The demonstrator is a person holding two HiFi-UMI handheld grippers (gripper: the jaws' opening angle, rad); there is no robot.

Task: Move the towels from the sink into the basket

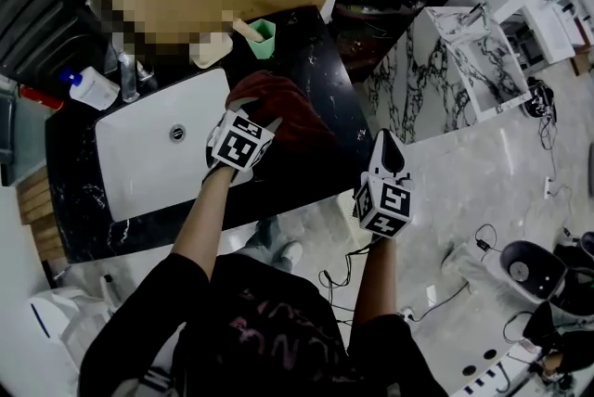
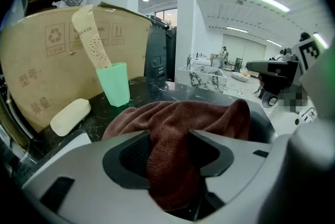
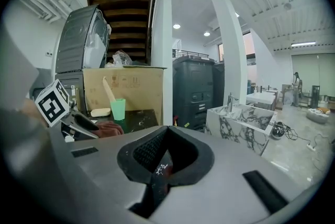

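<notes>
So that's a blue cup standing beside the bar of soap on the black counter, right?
Not blue: the cup is green, as the left gripper view shows. It does stand beside the bar of soap on the black counter.

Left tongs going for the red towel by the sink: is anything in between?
Nothing visible is. The dark red towel already lies between the wide-apart jaws of the left tongs. The green cup and the cream bar sit behind it.

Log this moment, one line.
left gripper: open, maroon towel between jaws | right gripper: shut, empty | sink: no towel visible
</notes>
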